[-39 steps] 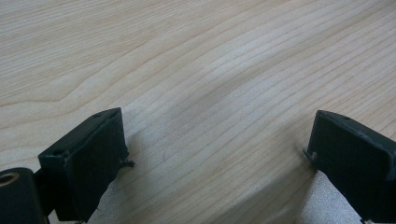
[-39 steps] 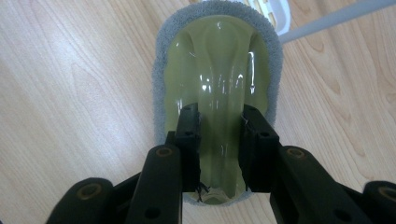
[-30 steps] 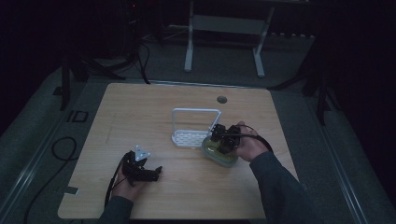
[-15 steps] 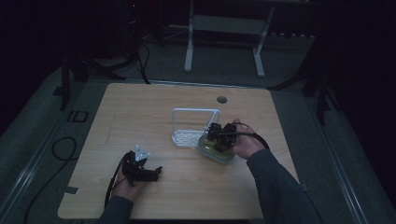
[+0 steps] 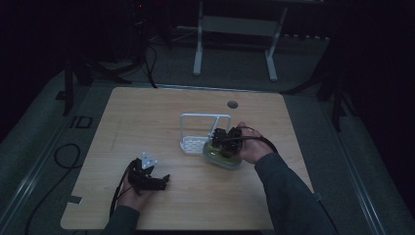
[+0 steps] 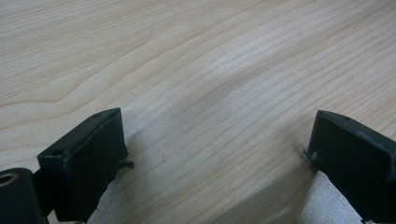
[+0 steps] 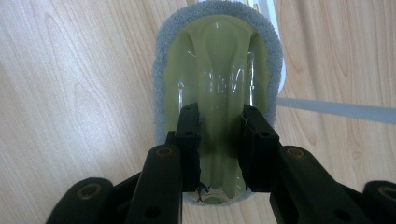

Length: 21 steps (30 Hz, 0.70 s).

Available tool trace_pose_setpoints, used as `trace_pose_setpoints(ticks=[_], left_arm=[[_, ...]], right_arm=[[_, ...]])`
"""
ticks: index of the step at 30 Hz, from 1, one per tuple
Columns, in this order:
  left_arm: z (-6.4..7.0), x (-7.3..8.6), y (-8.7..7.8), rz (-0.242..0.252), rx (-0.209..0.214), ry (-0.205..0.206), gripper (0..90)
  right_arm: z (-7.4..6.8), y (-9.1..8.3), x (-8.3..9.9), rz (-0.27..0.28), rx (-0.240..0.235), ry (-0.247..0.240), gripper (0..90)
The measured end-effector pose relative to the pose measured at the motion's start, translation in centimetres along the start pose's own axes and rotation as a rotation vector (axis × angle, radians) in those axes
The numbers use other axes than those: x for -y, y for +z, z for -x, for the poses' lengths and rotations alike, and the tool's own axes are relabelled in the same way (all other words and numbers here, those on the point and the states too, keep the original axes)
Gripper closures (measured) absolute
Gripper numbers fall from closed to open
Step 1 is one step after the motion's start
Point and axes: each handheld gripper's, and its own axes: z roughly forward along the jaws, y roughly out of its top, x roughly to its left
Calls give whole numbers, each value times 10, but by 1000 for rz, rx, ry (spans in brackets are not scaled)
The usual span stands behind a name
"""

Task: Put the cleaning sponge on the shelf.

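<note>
- While the person's right hand [image 5: 252,147] works near the far right of the wooden surface [image 5: 147,122], the right gripper [image 7: 219,140] has its fingers [image 7: 189,140] clenched on the raised central ridge of a translucent green scrubber [image 7: 219,70].
- Seen from the right gripper view, that scrubber has a grey fibrous pad around its rim and lies flat on the wood, its far end just beside a white rack [image 7: 275,28].
- From the high view, the scrubber [image 5: 221,157] sits at the front right corner of the white rack [image 5: 198,132], a low perforated tray with an upright frame behind it, near the middle of the surface.
- Well apart, toward the near left edge, the left hand [image 5: 132,193] holds the left gripper [image 5: 159,180] low over bare wood.
- Its fingers [image 6: 86,158] stand released and wide in the left gripper view, with plain wood grain between them.
- A small round grommet [image 5: 232,104] is set into the far side of the surface, and cables trail from both grippers.
</note>
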Motion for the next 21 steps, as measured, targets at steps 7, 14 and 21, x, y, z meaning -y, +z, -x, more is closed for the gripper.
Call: trace_pose_setpoints(ticks=[7, 14, 21], left_arm=[[0, 0, 0, -1, 0, 2, 42], [0, 0, 0, -1, 2, 3, 42], [0, 0, 0, -1, 2, 2, 42]], right_arm=[[1, 2, -4, 1, 0, -17, 718], [1, 1, -8, 2, 12, -37, 718], [1, -1, -15, 7, 23, -53, 718]])
